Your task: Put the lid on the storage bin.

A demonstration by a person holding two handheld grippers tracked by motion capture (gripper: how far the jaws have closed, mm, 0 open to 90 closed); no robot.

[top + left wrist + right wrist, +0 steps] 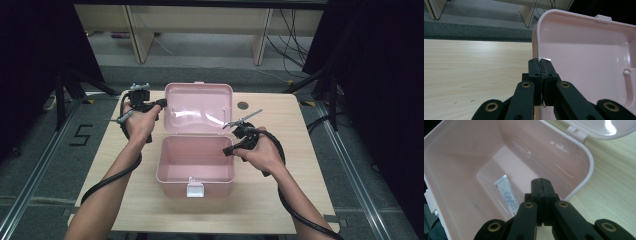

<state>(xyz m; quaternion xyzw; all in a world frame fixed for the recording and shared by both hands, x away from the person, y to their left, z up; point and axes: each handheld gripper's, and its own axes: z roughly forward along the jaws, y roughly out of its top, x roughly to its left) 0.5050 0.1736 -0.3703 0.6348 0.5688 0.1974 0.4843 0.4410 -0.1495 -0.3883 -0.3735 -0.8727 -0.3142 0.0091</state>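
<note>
Holding the lid (584, 50) upright, the left gripper (541, 61) sat at the lid's left edge, jaws pressed together on the rim, likely to keep the box (195, 165) open. The right gripper (541, 181) hung over the box's right rim, jaws together, empty. A tube (506, 193) lay on the box floor.

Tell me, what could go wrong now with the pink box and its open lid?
The open pink plastic lid stands upright, and the left gripper is shut right at its edge; if that hand slips away, the lid might drop shut. The right gripper hangs shut above the pink plastic box, so a falling lid could hit it. Shut jaws could not pick up the small white tube lying inside; they would only nudge it along the bottom.
</note>
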